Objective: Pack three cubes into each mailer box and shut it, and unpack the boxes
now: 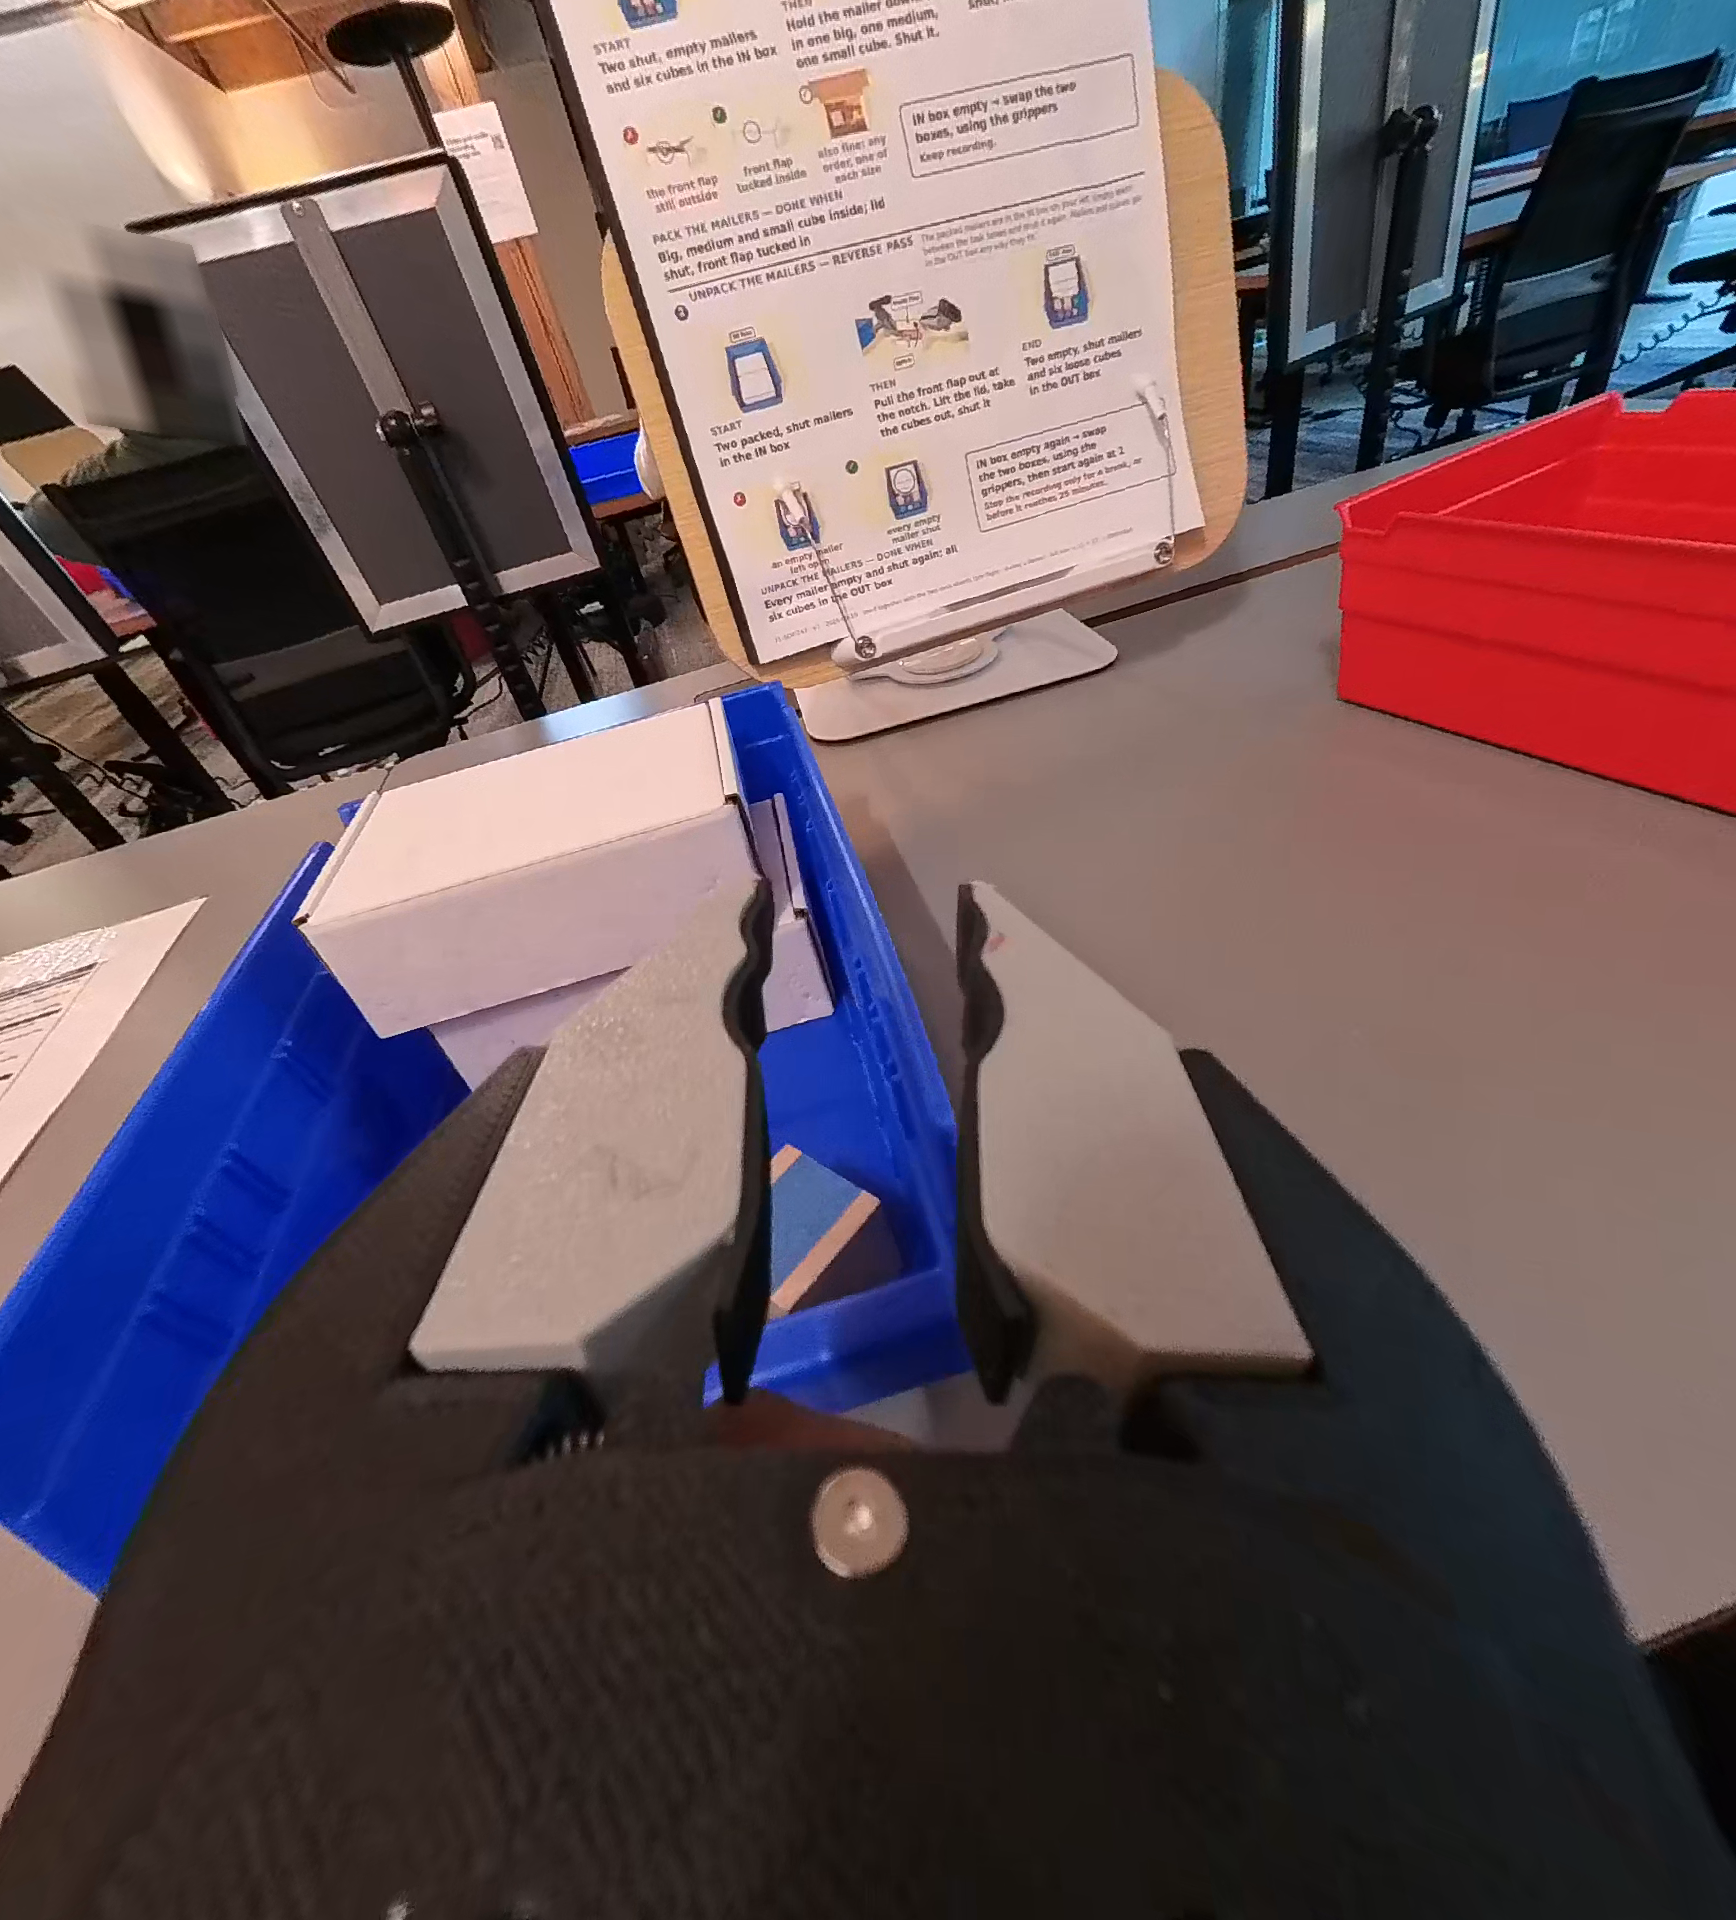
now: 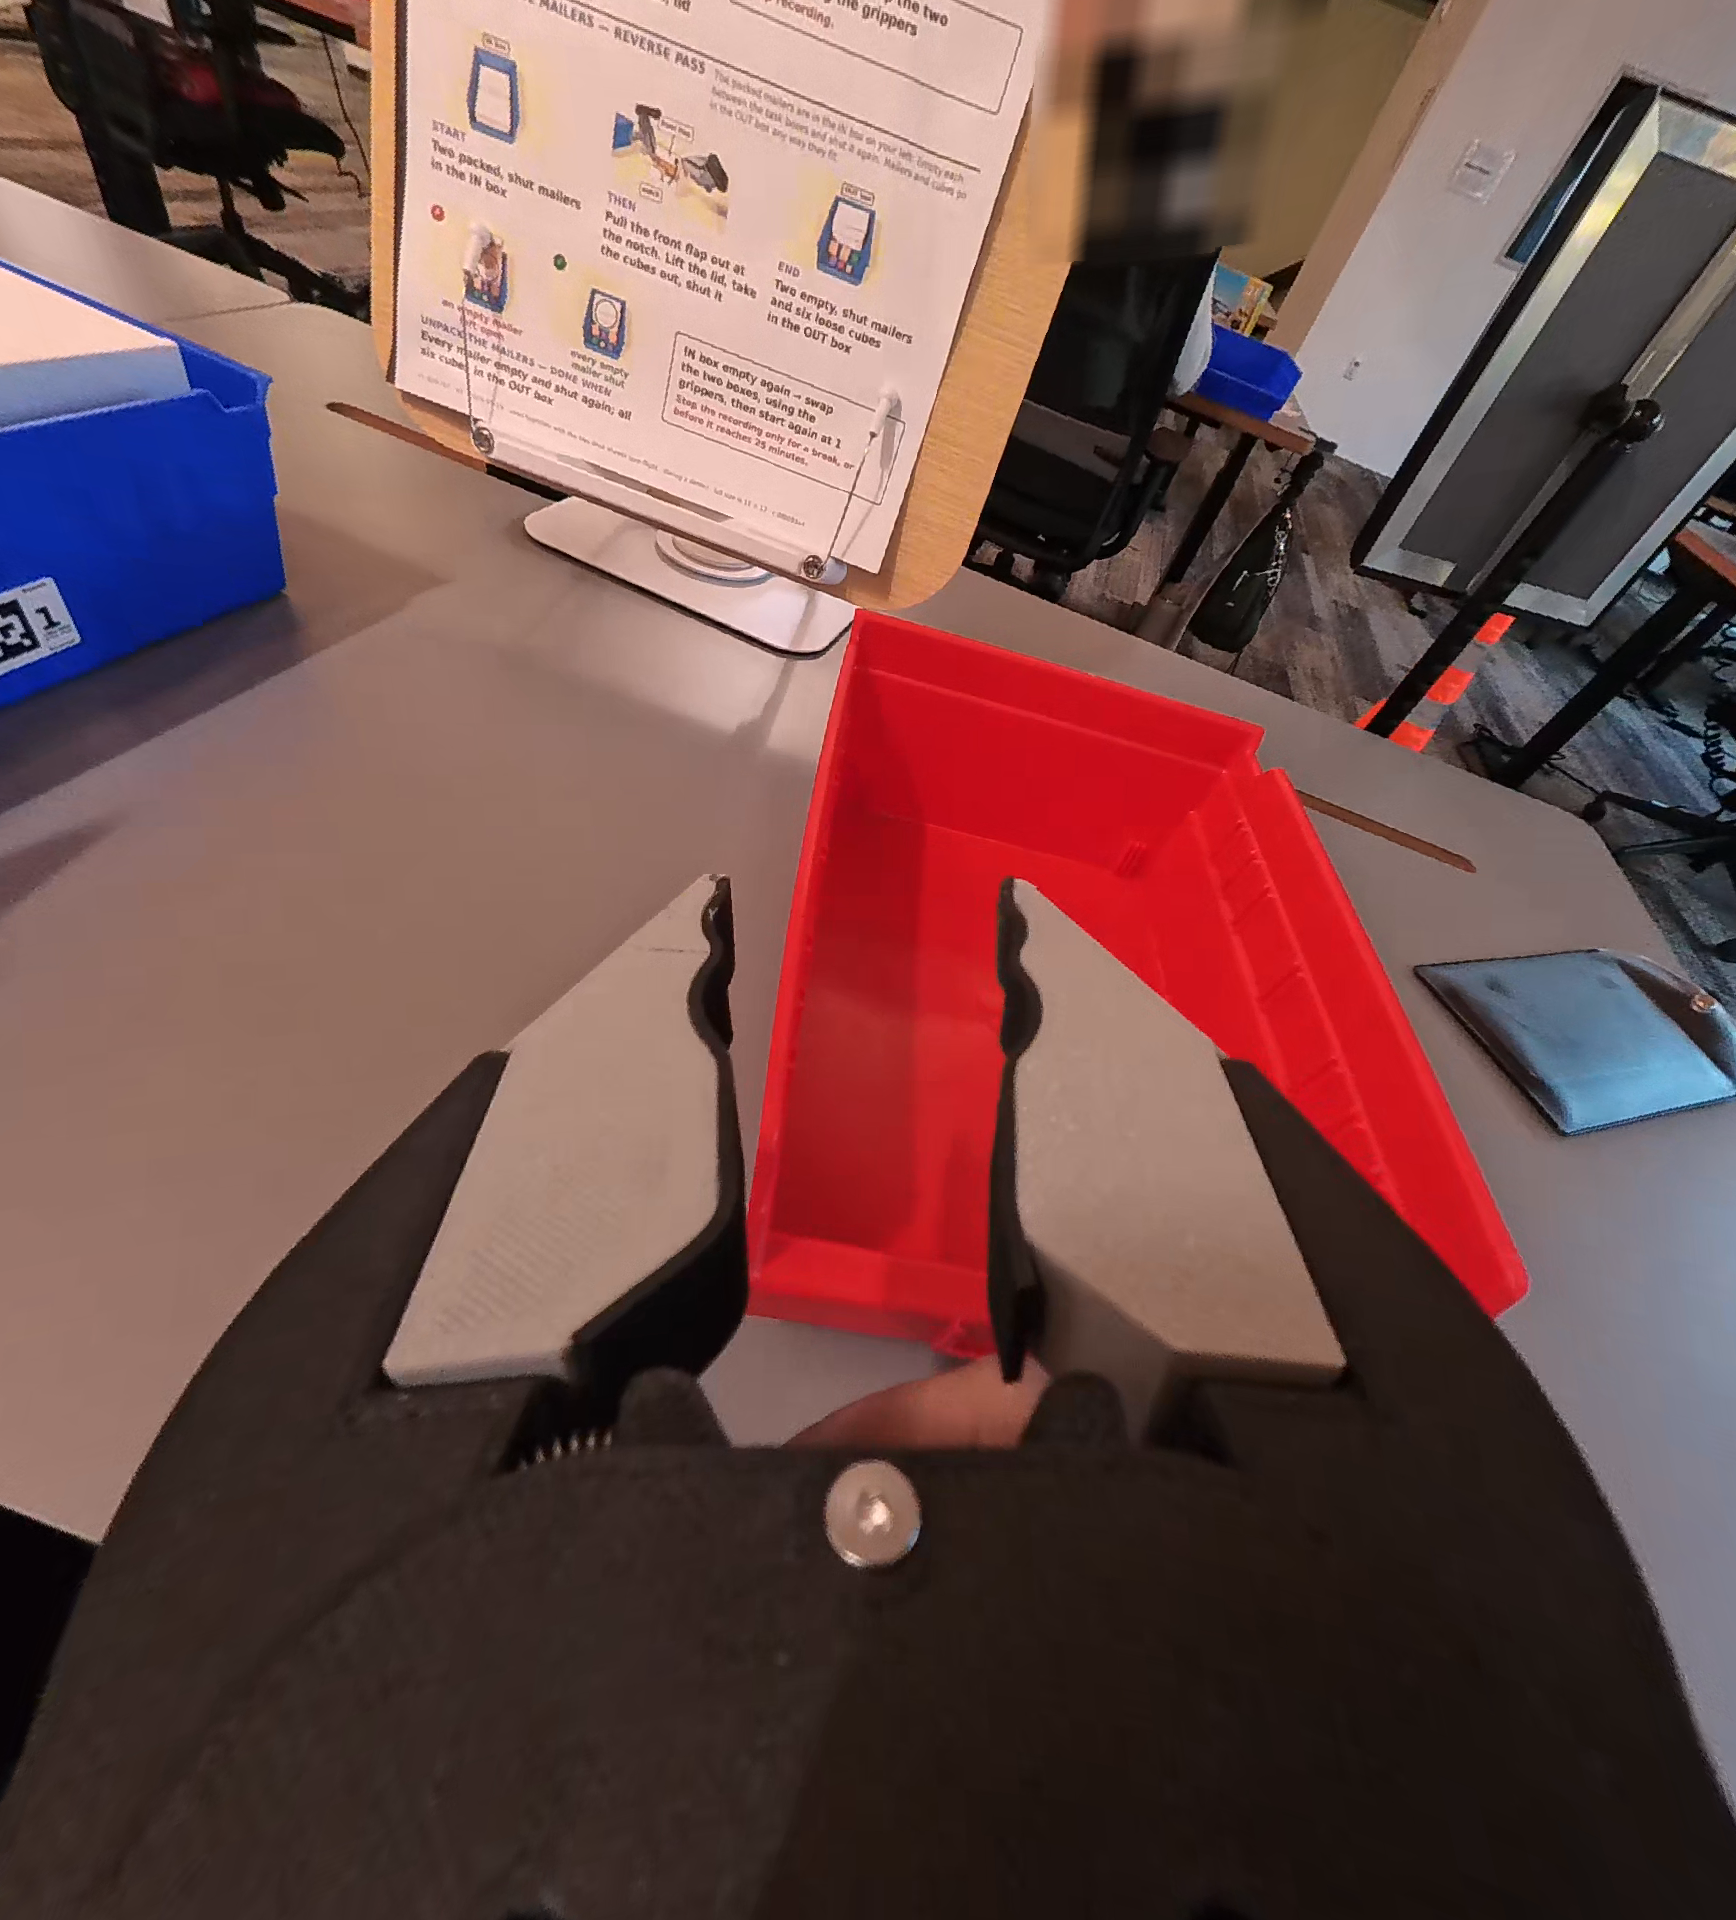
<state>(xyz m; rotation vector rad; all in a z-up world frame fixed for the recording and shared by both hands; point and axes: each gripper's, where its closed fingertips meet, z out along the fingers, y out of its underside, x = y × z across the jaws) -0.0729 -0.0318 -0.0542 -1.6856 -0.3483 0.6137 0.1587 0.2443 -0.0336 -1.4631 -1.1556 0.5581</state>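
Observation:
A blue bin (image 1: 220,1164) on the grey table holds a shut white mailer box (image 1: 531,883) stacked on a second white mailer (image 1: 521,1034). A blue cube (image 1: 822,1221) shows at the bin's near end. My left gripper (image 1: 859,904) is open and empty, above the bin's right wall, its left finger beside the top mailer's right end. My right gripper (image 2: 859,899) is open and empty, over the near end of an empty red bin (image 2: 999,935). The blue bin (image 2: 85,520) with a white mailer (image 2: 22,353) also shows at the left of the right wrist view.
An instruction sheet on a wooden stand (image 1: 905,343) stands at the back of the table, also in the right wrist view (image 2: 698,281). A printed paper (image 1: 2,1049) lies left of the blue bin. A dark pouch (image 2: 1591,1029) lies right of the red bin (image 1: 1591,603). There is about 35 cm between the tips of the two grippers.

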